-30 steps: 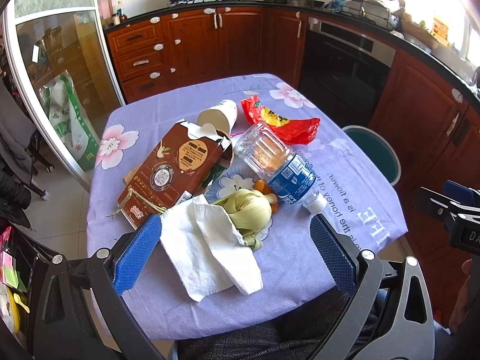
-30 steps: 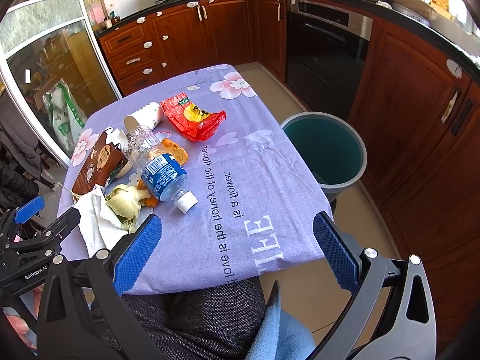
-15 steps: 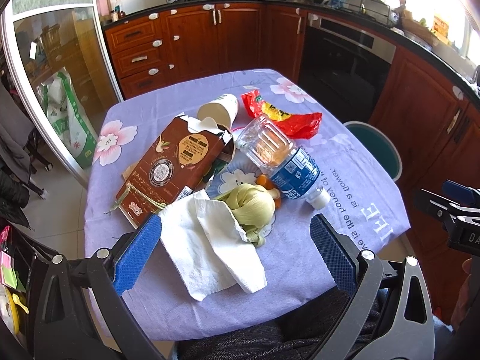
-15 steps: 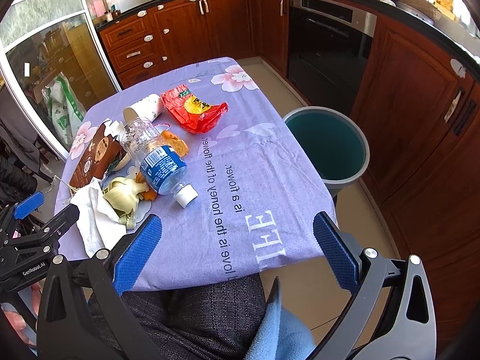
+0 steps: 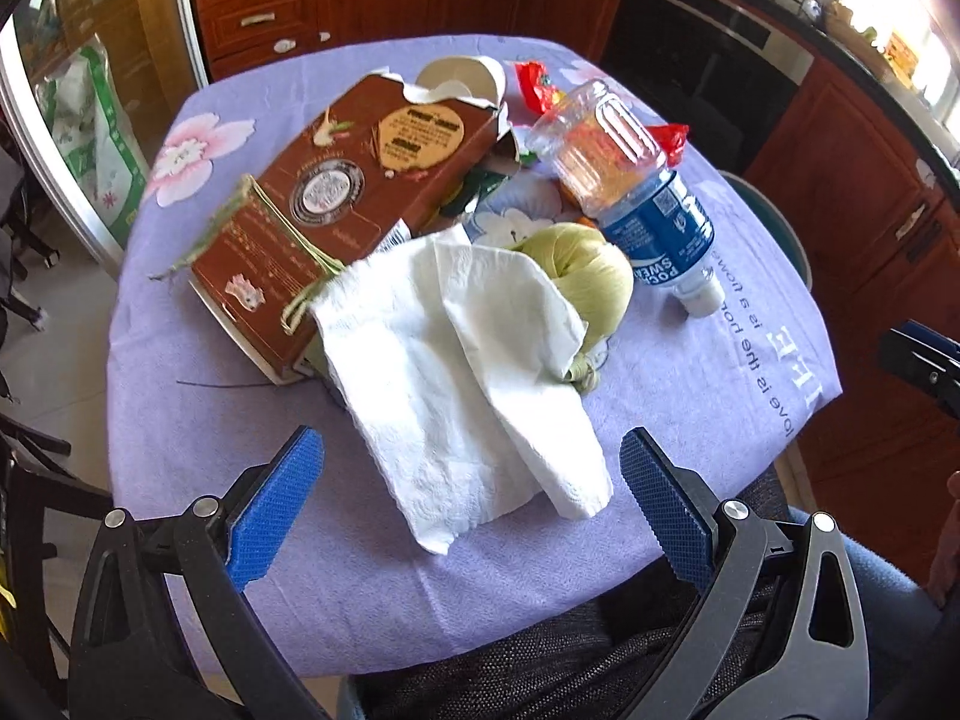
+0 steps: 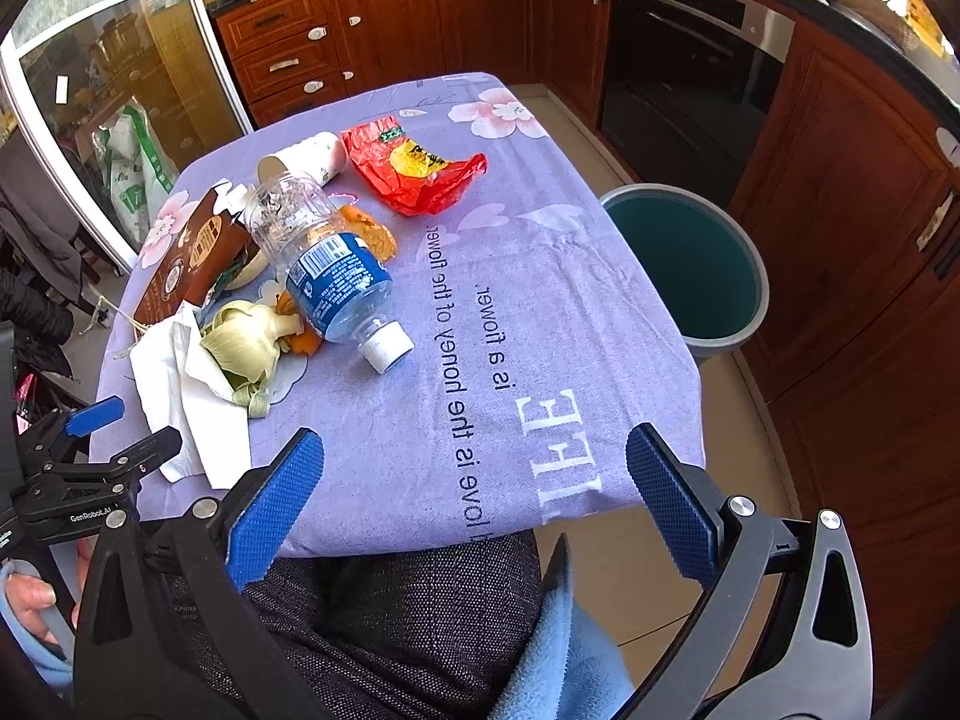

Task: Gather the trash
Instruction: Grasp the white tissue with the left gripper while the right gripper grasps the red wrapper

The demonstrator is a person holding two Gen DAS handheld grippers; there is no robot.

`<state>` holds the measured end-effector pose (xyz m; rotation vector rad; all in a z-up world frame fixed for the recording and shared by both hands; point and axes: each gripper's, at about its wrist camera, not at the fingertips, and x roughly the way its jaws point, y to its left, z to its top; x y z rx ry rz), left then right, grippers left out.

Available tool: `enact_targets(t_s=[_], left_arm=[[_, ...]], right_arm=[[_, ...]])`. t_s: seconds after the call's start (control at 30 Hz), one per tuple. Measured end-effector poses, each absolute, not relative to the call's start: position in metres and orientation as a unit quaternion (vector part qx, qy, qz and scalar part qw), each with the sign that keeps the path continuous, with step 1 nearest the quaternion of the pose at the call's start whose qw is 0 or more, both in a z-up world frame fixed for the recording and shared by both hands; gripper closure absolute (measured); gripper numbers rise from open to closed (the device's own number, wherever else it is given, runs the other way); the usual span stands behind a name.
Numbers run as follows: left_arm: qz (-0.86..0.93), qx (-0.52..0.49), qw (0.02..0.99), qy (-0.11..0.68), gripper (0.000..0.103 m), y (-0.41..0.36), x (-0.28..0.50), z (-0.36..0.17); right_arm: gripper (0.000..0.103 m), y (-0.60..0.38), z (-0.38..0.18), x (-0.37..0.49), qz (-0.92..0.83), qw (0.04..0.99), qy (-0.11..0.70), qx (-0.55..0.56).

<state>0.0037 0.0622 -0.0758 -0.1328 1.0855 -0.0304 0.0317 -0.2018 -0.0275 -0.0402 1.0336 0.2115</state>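
Trash lies on a purple tablecloth [image 5: 180, 420]: a white paper napkin [image 5: 468, 384], a brown carton [image 5: 348, 192], a green husk [image 5: 588, 276], a plastic bottle [image 5: 636, 198] on its side, a paper cup [image 5: 462, 78] and a red wrapper [image 6: 414, 165]. My left gripper [image 5: 471, 507] is open, its jaws either side of the napkin's near end, just above the table. My right gripper [image 6: 474, 510] is open and empty over the table's near edge. The bottle [image 6: 330, 270] and napkin [image 6: 180, 396] also show in the right wrist view.
A grey bin with a teal inside [image 6: 690, 264] stands on the floor right of the table. Wooden cabinets [image 6: 390, 18] and an oven [image 6: 690, 66] line the back. A glass door [image 6: 120, 90] is at the left. The person's lap is below the table edge.
My left gripper has moved forward and down toward the napkin, which now lies between its jaws. My right gripper has moved slightly forward toward the table.
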Motion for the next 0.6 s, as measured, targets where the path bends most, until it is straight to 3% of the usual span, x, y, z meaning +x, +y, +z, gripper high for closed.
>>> enact_targets(t_s=[0.17, 0.23, 0.3, 0.33, 0.43, 0.5, 0.6], left_arm=[[-0.031, -0.065, 0.847, 0.526, 0.004, 0.054, 0.015, -0.090], [-0.032, -0.062, 0.845, 0.530, 0.009, 0.050, 0.019, -0.095], [-0.036, -0.060, 0.842, 0.535, 0.028, 0.048, 0.020, -0.101], [-0.038, -0.059, 0.841, 0.537, 0.032, 0.047, 0.020, -0.103], [-0.039, -0.057, 0.842, 0.534, 0.064, 0.048, 0.017, -0.106], [-0.036, -0.060, 0.844, 0.533, 0.096, 0.053, 0.015, -0.106], [-0.041, -0.056, 0.851, 0.521, 0.098, 0.060, 0.008, -0.098]], right_arm=[[0.006, -0.186, -0.038, 0.033, 0.126, 0.856, 0.500, -0.040], [0.006, -0.180, -0.040, 0.035, 0.140, 0.853, 0.500, -0.050], [0.006, -0.173, -0.041, 0.039, 0.150, 0.852, 0.498, -0.059], [0.006, -0.170, -0.041, 0.041, 0.154, 0.852, 0.496, -0.062], [0.006, -0.164, -0.043, 0.044, 0.167, 0.850, 0.495, -0.062], [0.006, -0.158, -0.047, 0.047, 0.174, 0.845, 0.502, -0.062], [0.006, -0.147, -0.052, 0.050, 0.192, 0.838, 0.507, -0.071]])
